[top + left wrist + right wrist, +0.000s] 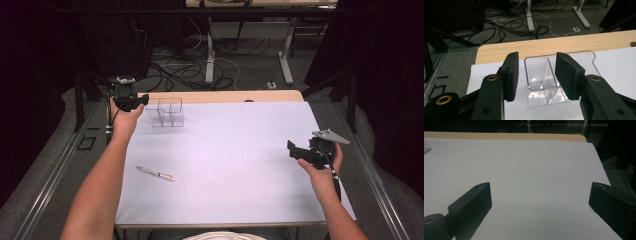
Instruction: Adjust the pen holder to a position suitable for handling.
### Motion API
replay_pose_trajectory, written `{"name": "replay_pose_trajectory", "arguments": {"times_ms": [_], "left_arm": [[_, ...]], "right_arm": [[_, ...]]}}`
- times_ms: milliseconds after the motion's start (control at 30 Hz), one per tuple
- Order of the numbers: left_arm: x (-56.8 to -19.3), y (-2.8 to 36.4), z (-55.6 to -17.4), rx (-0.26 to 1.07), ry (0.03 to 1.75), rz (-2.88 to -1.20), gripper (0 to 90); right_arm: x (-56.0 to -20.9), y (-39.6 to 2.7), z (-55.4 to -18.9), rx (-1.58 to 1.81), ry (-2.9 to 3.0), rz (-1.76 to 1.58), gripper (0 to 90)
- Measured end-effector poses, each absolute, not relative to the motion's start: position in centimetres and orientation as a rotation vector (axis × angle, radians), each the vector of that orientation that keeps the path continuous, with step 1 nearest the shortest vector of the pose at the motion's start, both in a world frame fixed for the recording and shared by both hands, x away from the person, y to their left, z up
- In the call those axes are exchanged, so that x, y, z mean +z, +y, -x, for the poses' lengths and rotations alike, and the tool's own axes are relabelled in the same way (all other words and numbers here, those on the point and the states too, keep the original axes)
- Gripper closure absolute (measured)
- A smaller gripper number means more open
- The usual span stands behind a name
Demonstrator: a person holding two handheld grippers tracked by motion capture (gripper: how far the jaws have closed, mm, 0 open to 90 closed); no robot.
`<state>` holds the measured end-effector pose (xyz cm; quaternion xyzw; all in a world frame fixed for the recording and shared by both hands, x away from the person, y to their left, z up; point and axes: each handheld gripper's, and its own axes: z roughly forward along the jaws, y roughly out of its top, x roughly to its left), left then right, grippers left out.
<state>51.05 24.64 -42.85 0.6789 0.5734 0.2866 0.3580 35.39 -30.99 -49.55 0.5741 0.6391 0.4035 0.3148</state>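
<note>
Item: clear organizer (pixel 549 82), likely light, rigid, slick (probably acrylic); left gripper (pixel 536 75) half-open astride its near wall, not gripping; right gripper (pixel 540 202) wide, empty; grasp that wall.

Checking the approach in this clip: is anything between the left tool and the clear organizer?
Nothing visible. The left tool sits right at the clear organizer, jaws apart on either side of its near corner, not pressing. The pen lies well off to the side.

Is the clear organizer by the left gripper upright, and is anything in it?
Upright and empty: the clear organizer stands on its base on the white sheet, open tops up, nothing visible inside its compartments.
</note>
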Motion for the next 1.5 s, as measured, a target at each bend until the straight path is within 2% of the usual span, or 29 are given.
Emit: {"name": "replay_pose_trajectory", "arguments": {"times_ms": [300, 900, 1300, 1500], "left_arm": [[-44.4, 24.7, -52.5, 0.686, 1.517, -1.784, 59.2], [-46.3, 25.1, -54.1, 0.603, 1.599, -1.782, 72.1], [-47.0, 24.8, -54.6, 0.591, 1.642, -1.796, 78.9], [-47.0, 24.5, -54.5, 0.603, 1.668, -1.812, 86.4]], "right_arm": [[-49.7, -31.0, -35.5, 1.071, 1.683, -1.524, 4.3], [-49.9, -31.0, -35.6, 1.071, 1.708, -1.520, 4.5], [-50.0, -31.0, -35.6, 1.065, 1.720, -1.519, 4.7], [-50.0, -30.8, -35.6, 1.074, 1.711, -1.522, 4.8]]}}
